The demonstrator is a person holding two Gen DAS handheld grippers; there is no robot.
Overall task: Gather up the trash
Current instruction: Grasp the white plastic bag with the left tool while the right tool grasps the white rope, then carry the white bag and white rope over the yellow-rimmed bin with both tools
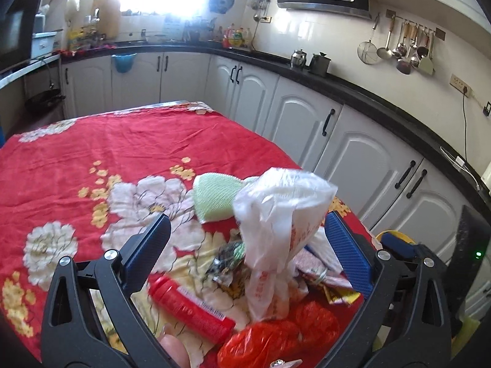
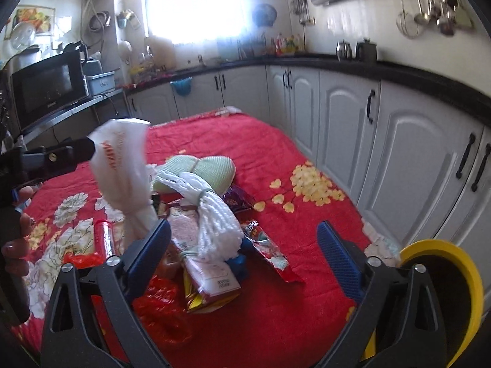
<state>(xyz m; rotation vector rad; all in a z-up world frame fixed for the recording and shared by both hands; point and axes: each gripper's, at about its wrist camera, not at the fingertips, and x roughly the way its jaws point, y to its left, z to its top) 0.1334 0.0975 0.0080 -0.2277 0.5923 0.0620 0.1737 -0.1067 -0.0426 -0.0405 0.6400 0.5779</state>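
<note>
The white plastic bag (image 1: 276, 230) stands upright between the left gripper (image 1: 248, 242)'s spread, unclenched fingers, nearer it than the equally released right gripper (image 2: 245, 245).

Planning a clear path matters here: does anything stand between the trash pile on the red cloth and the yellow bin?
Nothing visible does. Between the trash pile and the yellow bin beside the table lies only bare red cloth; the open right tool hovers over that stretch, holding nothing.
</note>
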